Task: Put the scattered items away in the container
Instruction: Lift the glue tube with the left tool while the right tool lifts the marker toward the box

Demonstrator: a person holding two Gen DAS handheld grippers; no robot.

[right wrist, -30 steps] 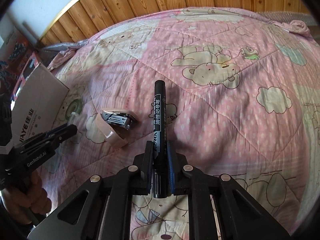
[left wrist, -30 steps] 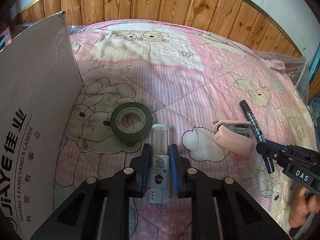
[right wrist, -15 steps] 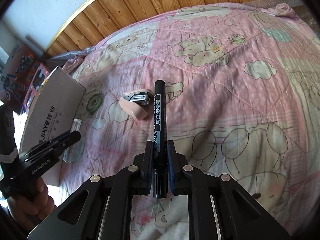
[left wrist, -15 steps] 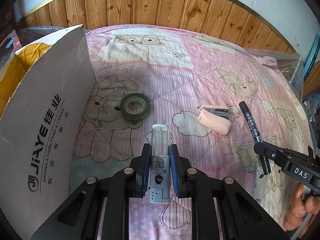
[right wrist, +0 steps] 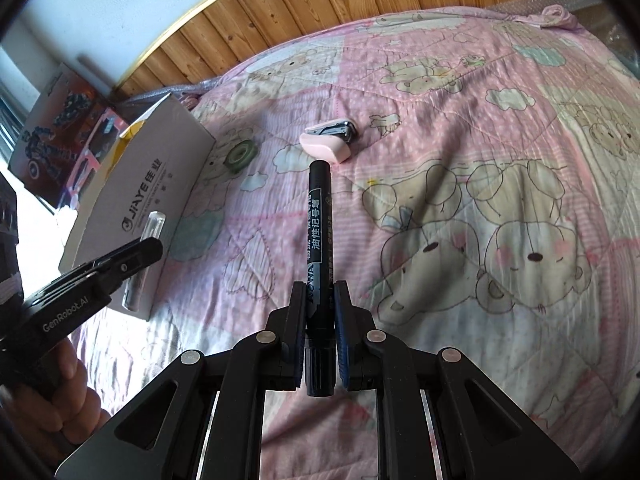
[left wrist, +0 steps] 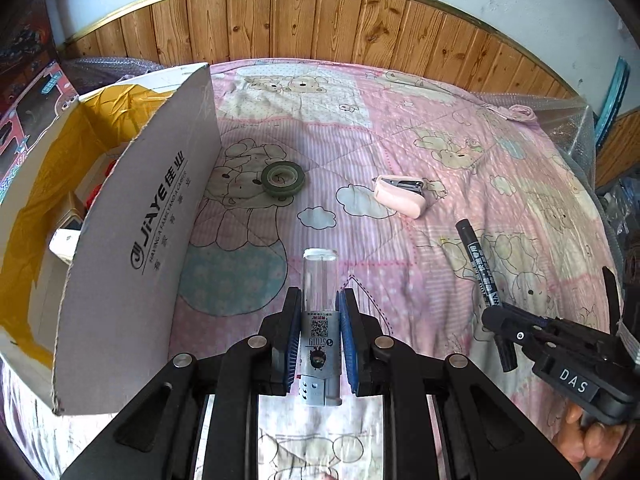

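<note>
My left gripper (left wrist: 319,308) is shut on a clear tube with a grey labelled base (left wrist: 320,300), held above the quilt. The right gripper (right wrist: 320,300) is shut on a black marker (right wrist: 319,220) that points forward. The cardboard box (left wrist: 132,240) stands open to the left of my left gripper, its yellow inside showing a few items. On the quilt lie a green tape roll (left wrist: 283,177) near the box wall and a pink stapler (left wrist: 400,196) further right. The right wrist view also shows the stapler (right wrist: 328,146), the tape roll (right wrist: 240,154) and the box (right wrist: 148,200).
A pink bear-print quilt (left wrist: 380,140) covers the bed, with a wood-panelled wall (left wrist: 320,20) behind it. Printed cartons (right wrist: 60,120) stand past the box at the left. Bubble wrap (left wrist: 568,120) lines the bed's far right edge. A hand (right wrist: 60,392) holds the left gripper's handle.
Both grippers have lifted and drawn back with the tube and the marker. The view now looks over the box wall into its yellow inside; tape roll and stapler stay put.
</note>
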